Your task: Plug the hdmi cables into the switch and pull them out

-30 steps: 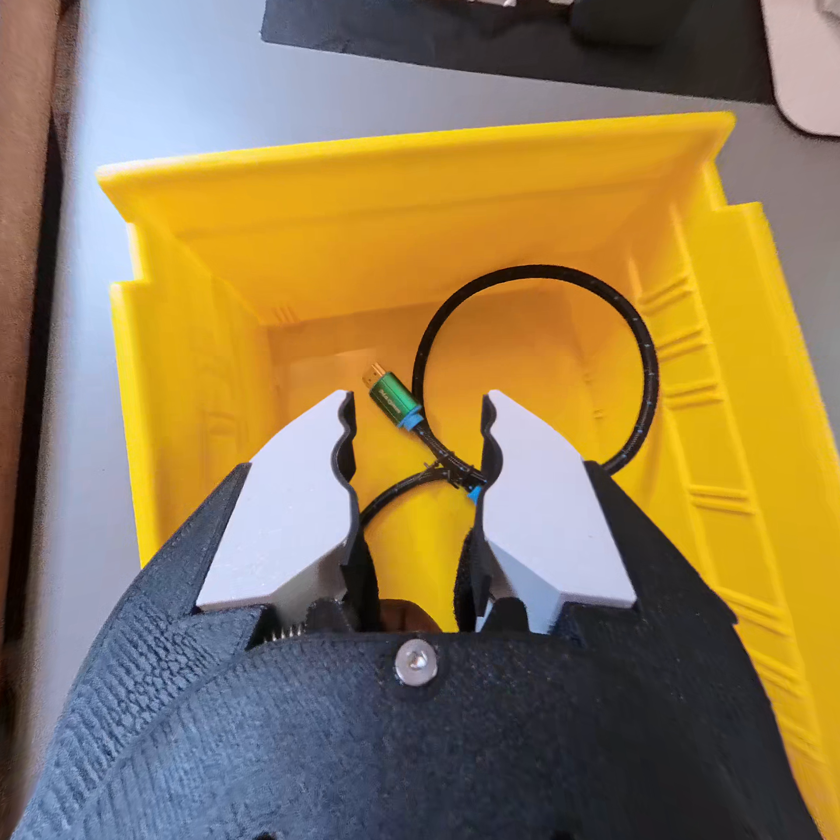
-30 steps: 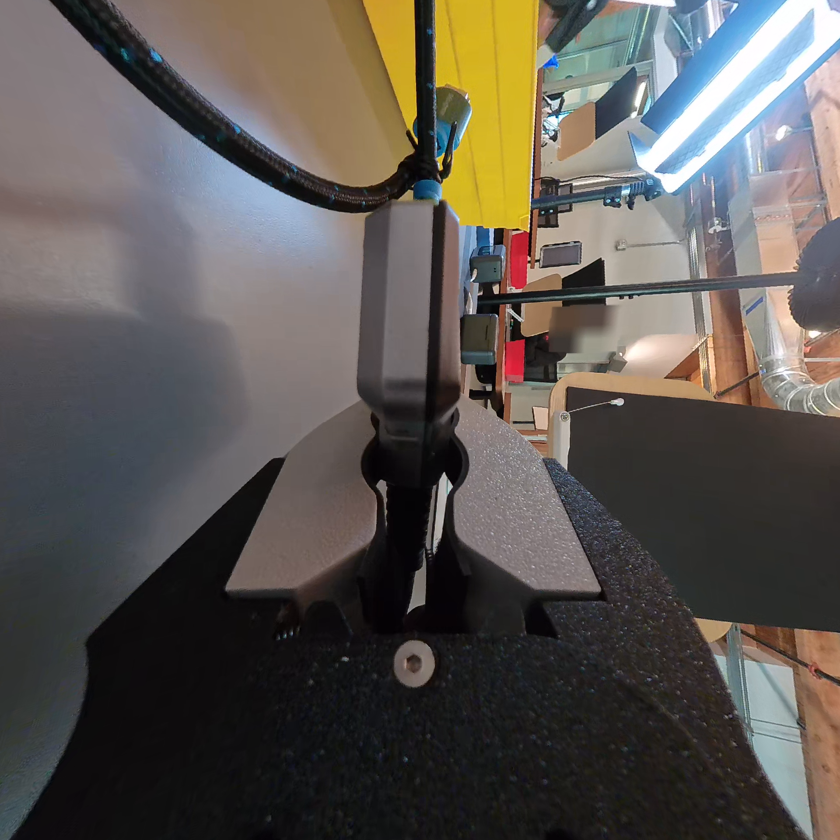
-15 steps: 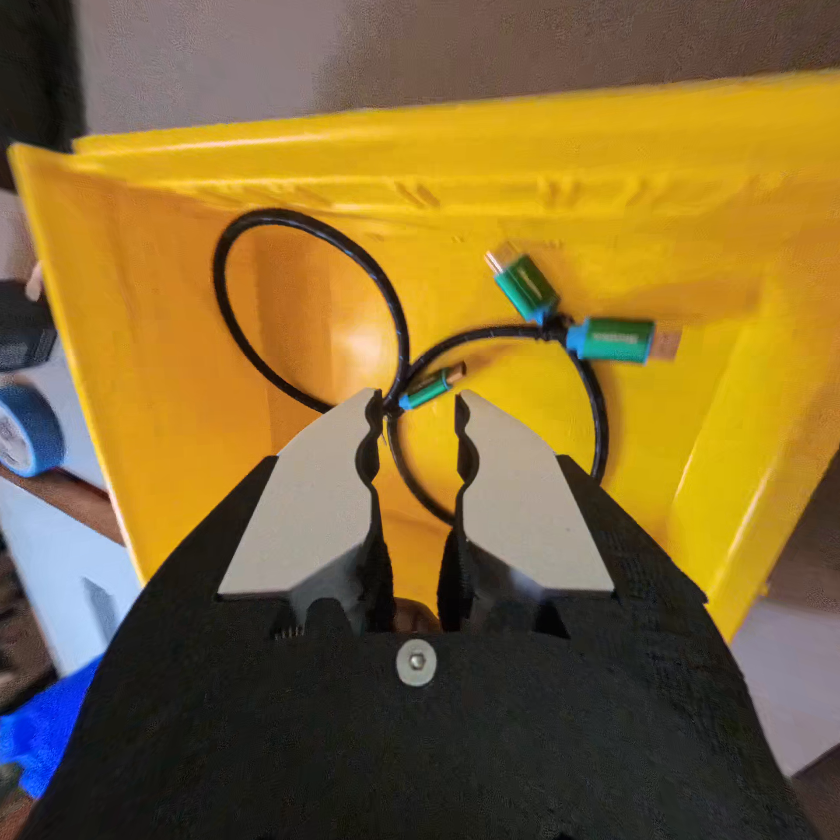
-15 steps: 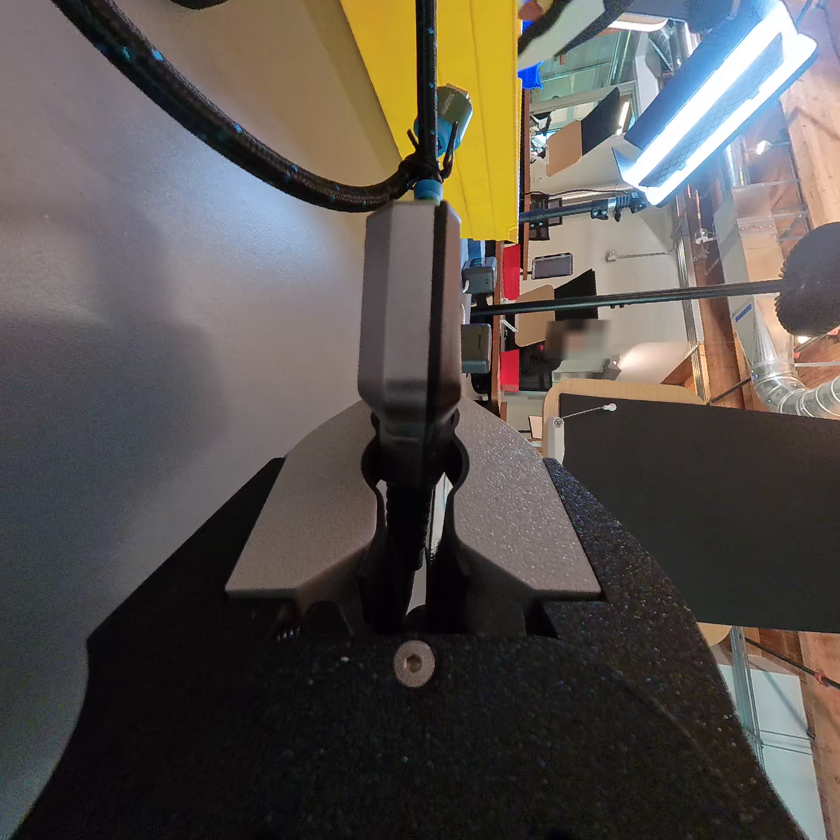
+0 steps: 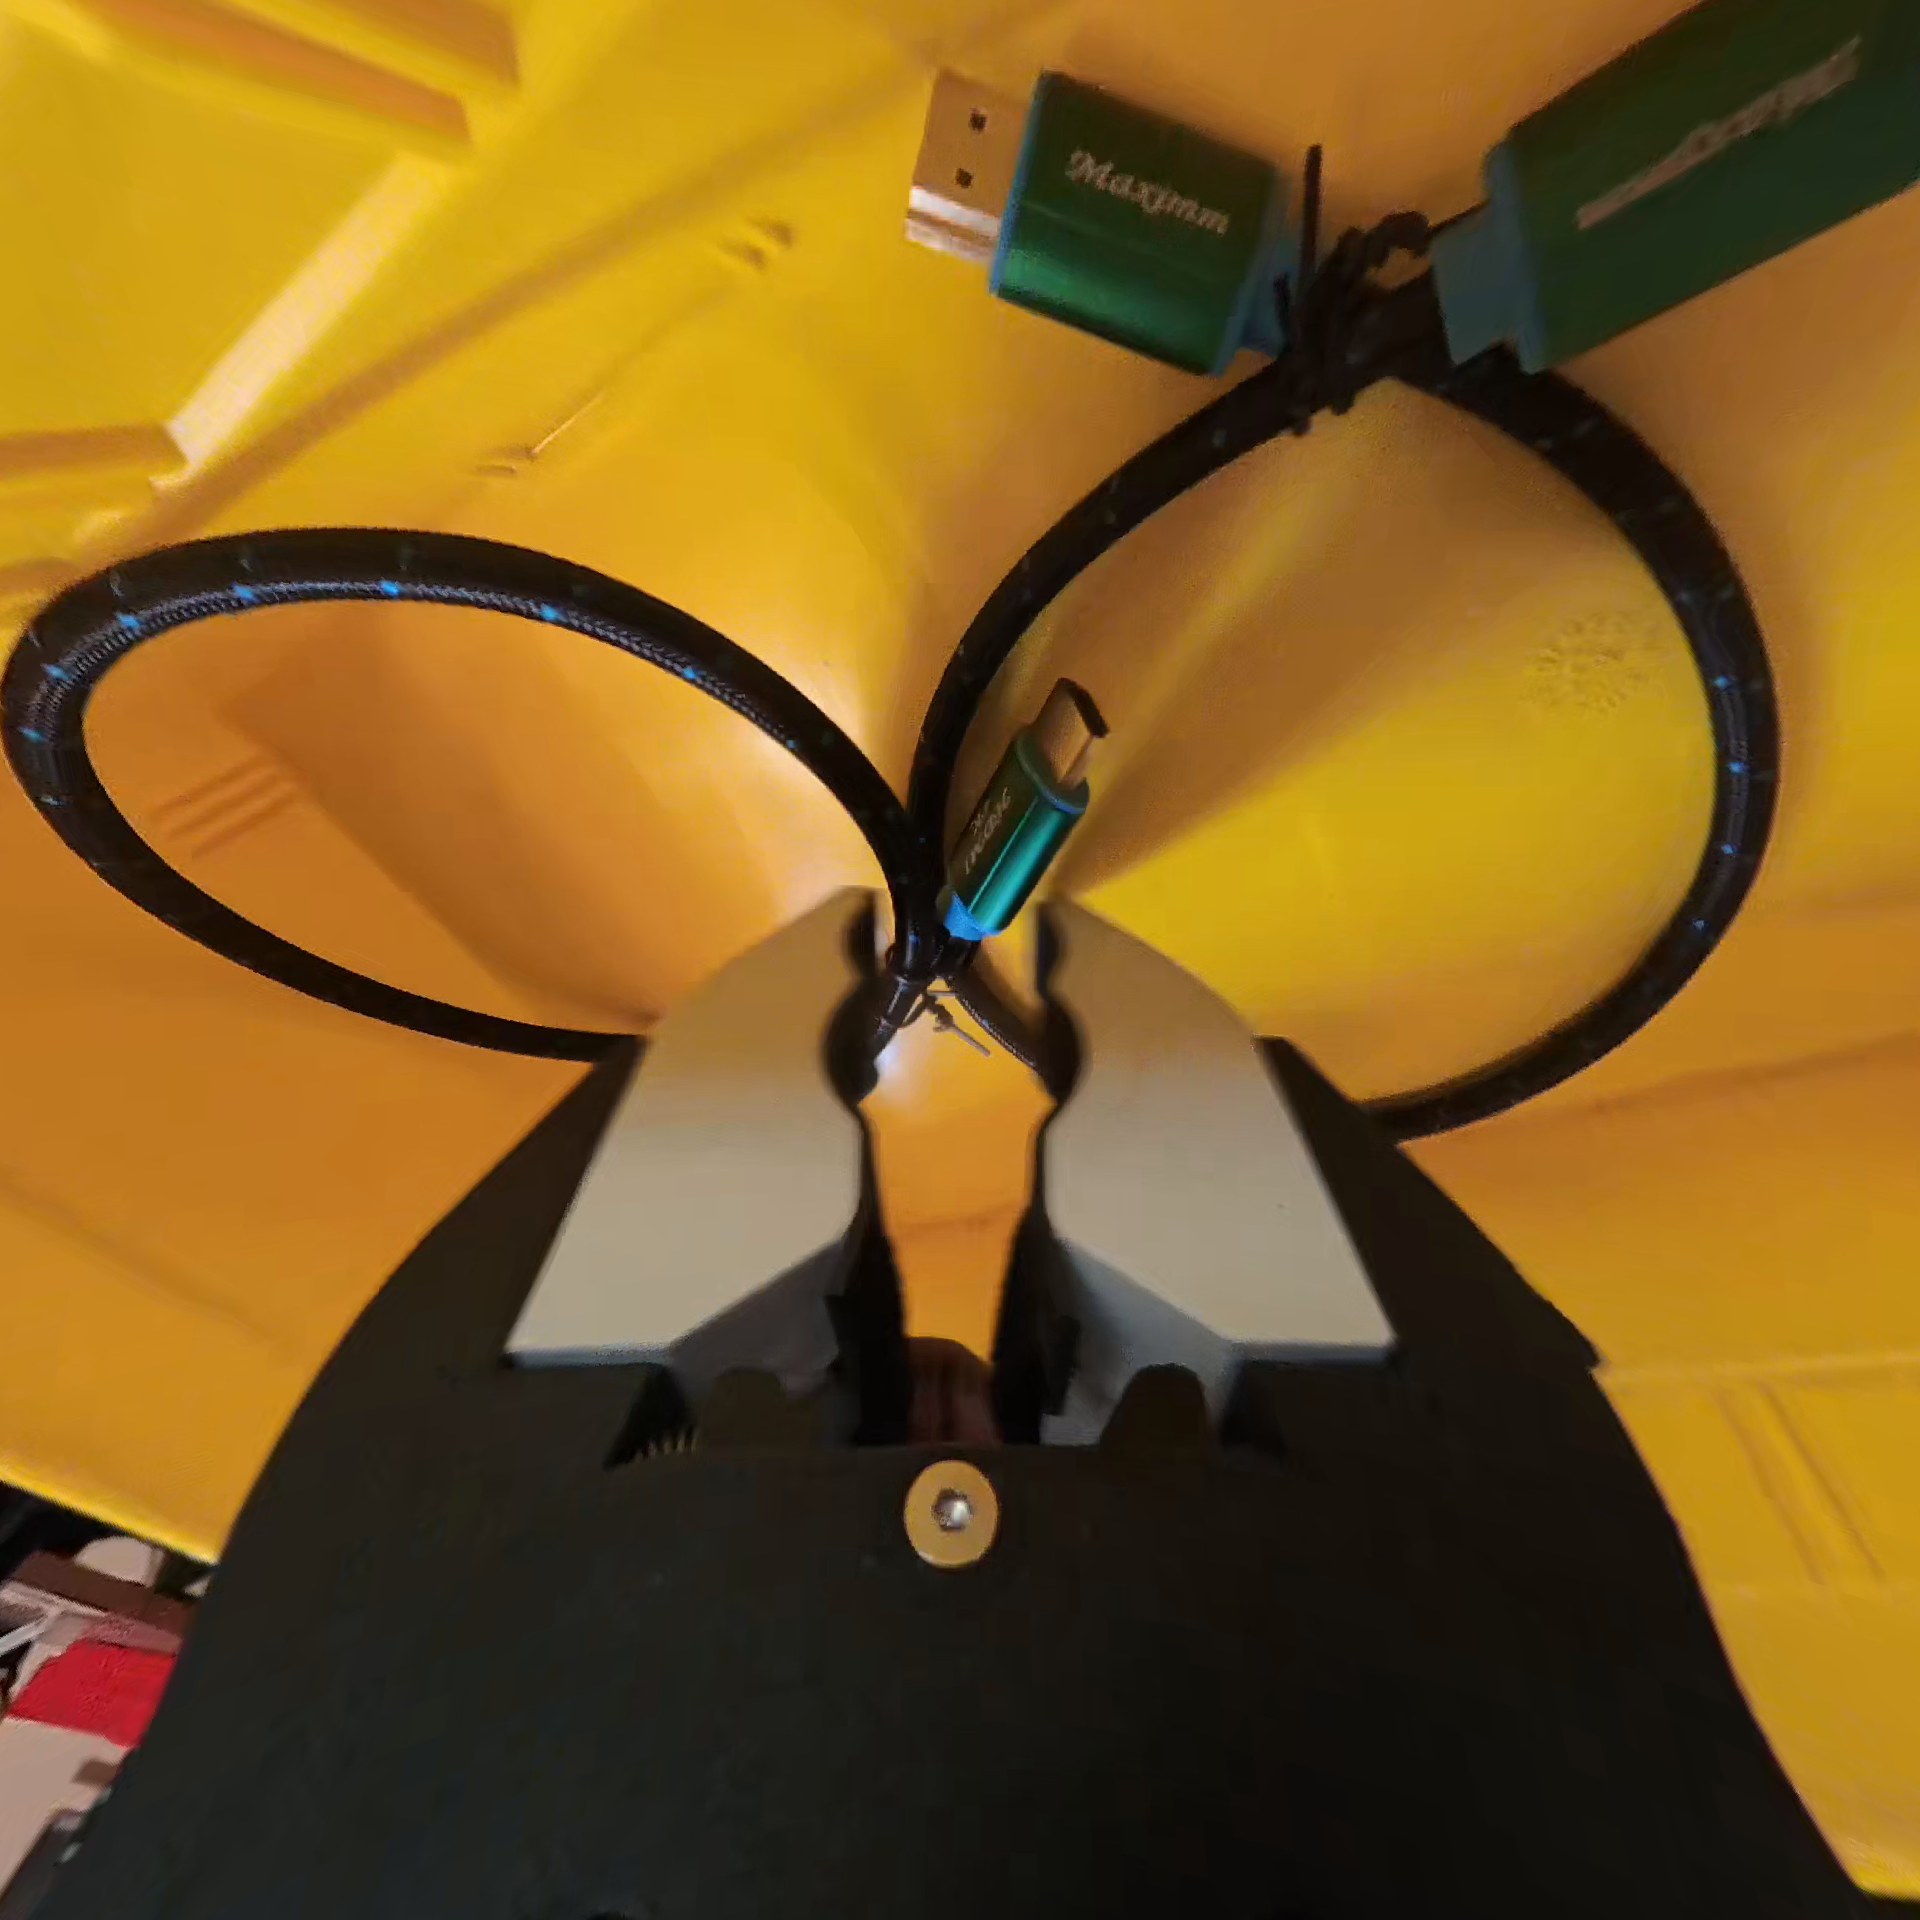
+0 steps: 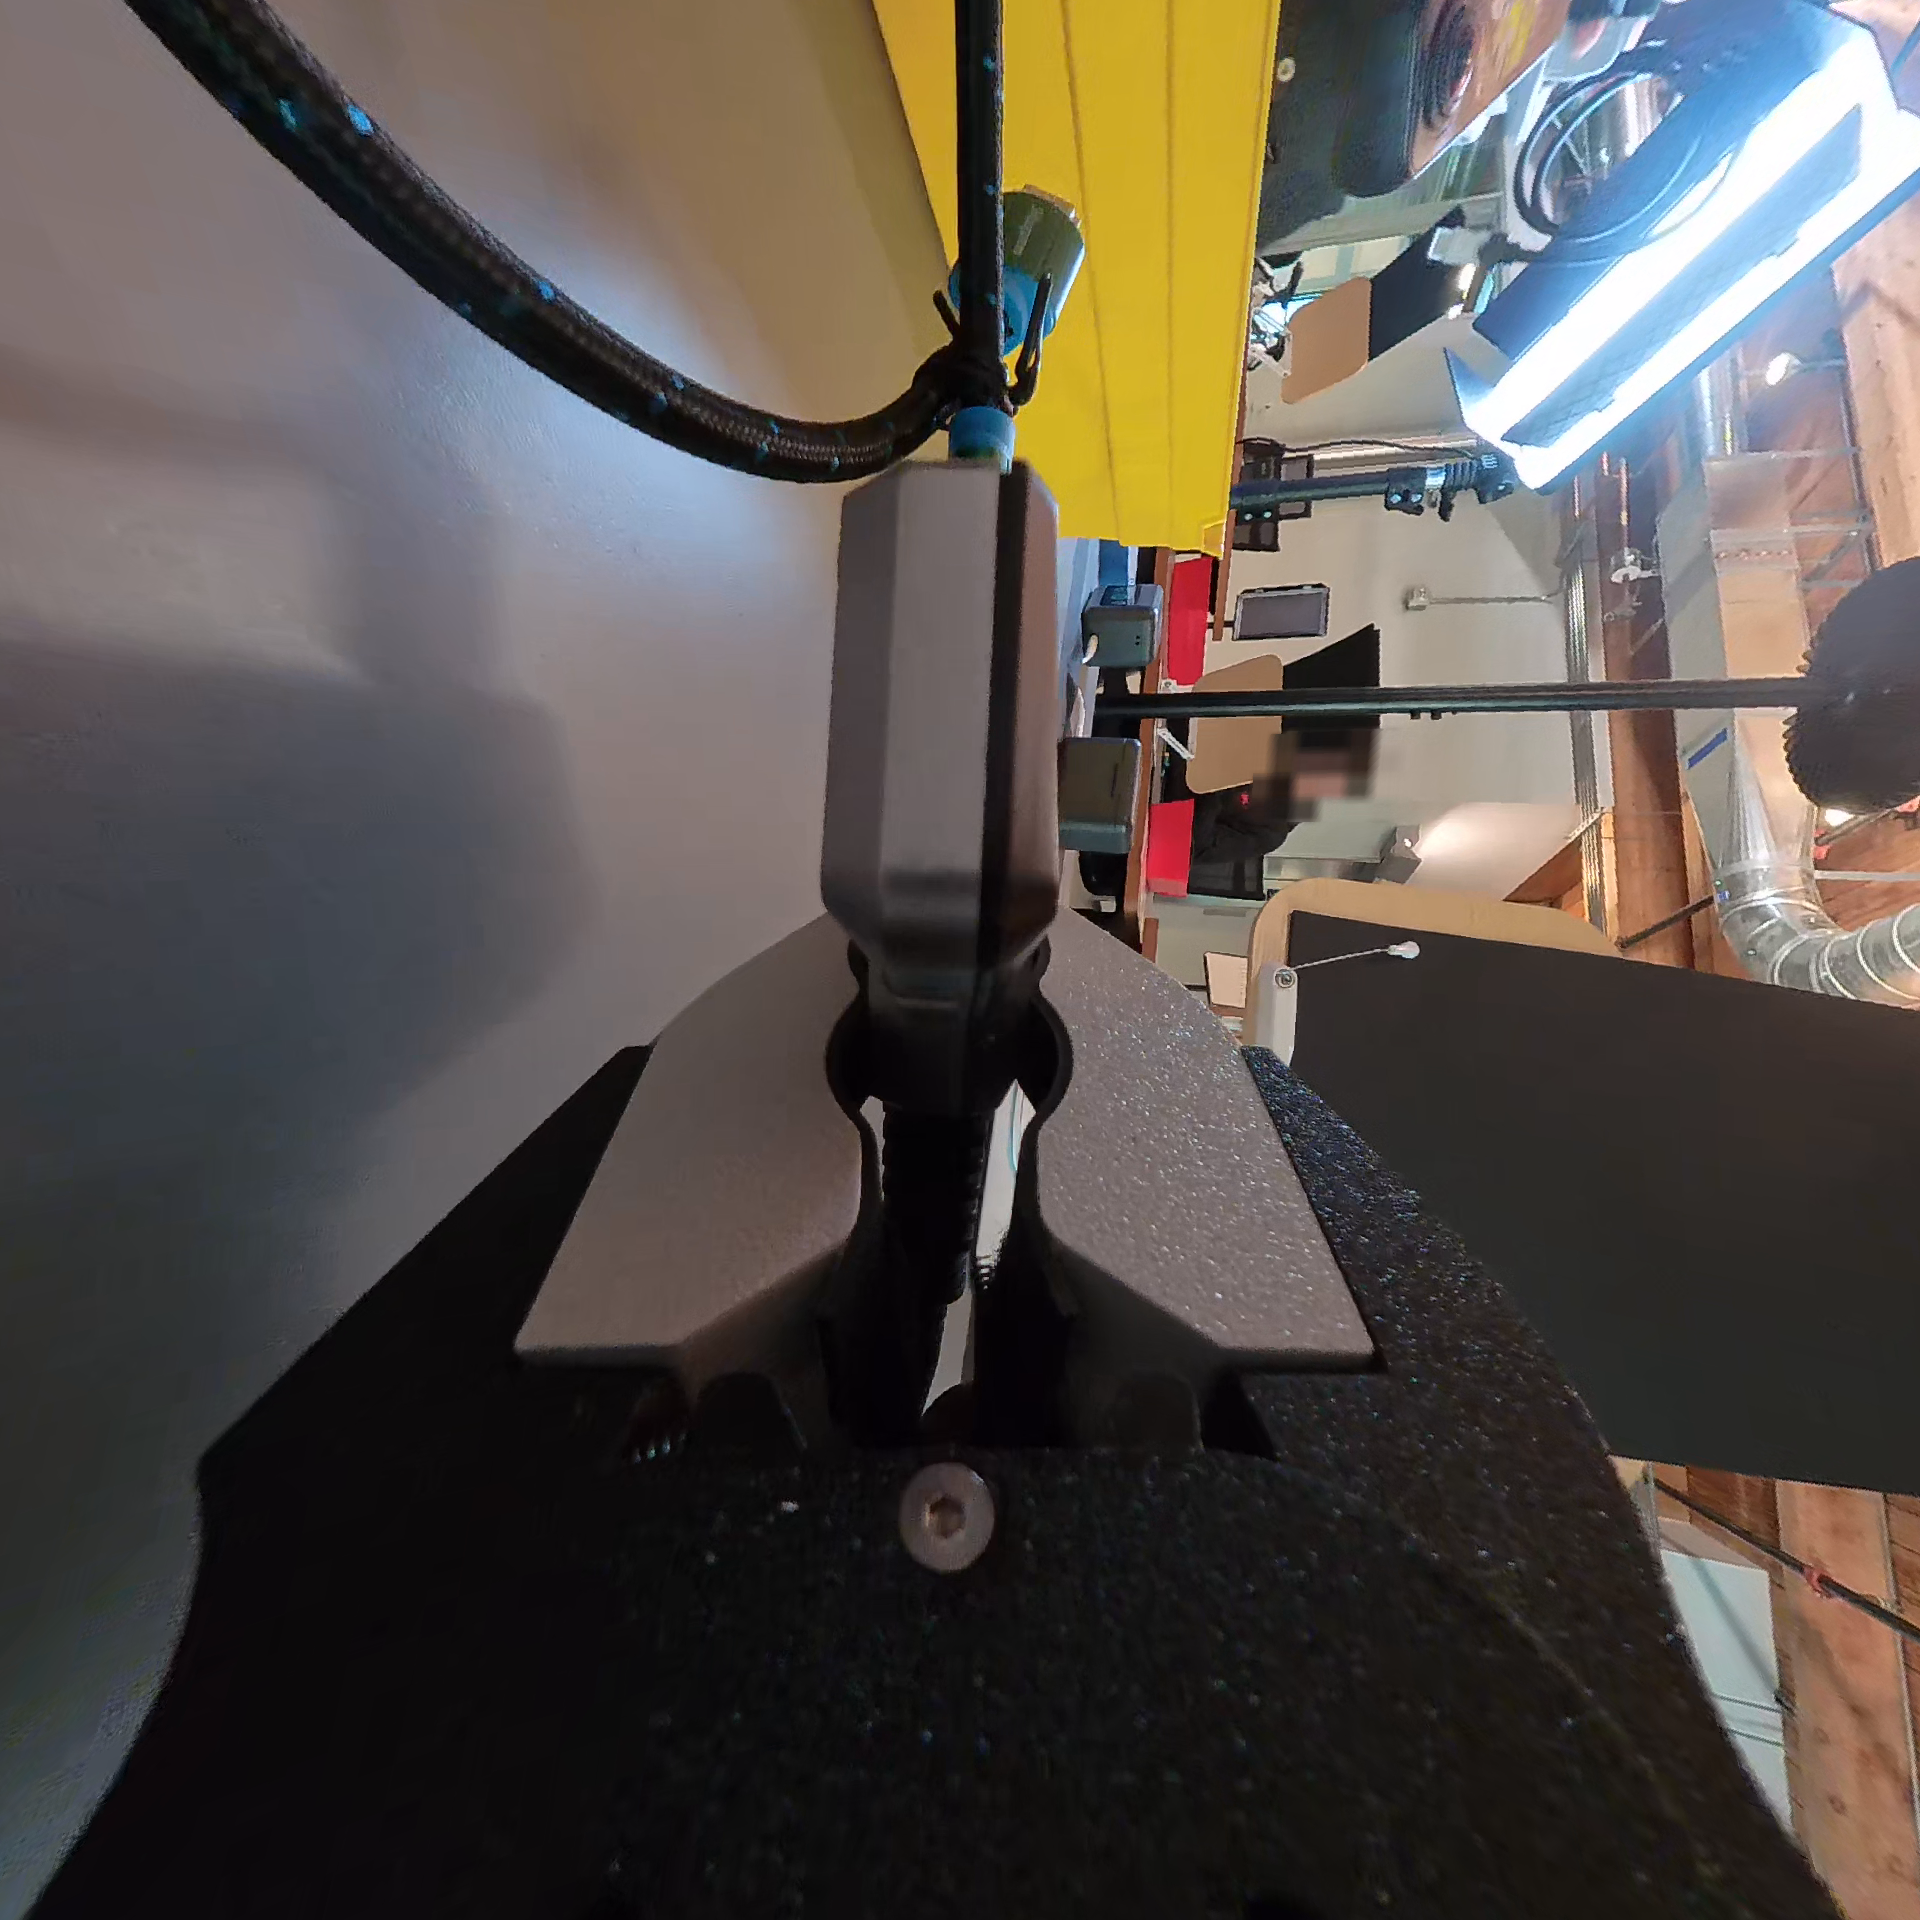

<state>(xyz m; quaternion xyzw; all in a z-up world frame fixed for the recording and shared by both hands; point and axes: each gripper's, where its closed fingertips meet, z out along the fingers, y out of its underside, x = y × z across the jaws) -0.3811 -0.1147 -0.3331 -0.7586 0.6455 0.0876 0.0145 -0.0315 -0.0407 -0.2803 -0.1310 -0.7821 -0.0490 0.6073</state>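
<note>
Three plugs (image 5: 1132, 223) nearer than before.

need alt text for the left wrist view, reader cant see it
Open grey-and-black tongs reach into a yellow plastic bin, their tips either side of a small green metal hdmi plug where two loops of black braided cable cross. Two larger green hdmi plugs lie farther in, at the top.

Left gripper (image 5: 951, 940), jaws parted, was inside the yellow bin (image 5: 1351, 852). A green plug (image 5: 1013, 831) lay at its tips; looped braided cables (image 5: 436, 582) spread toward ten and two o'clock.
</note>
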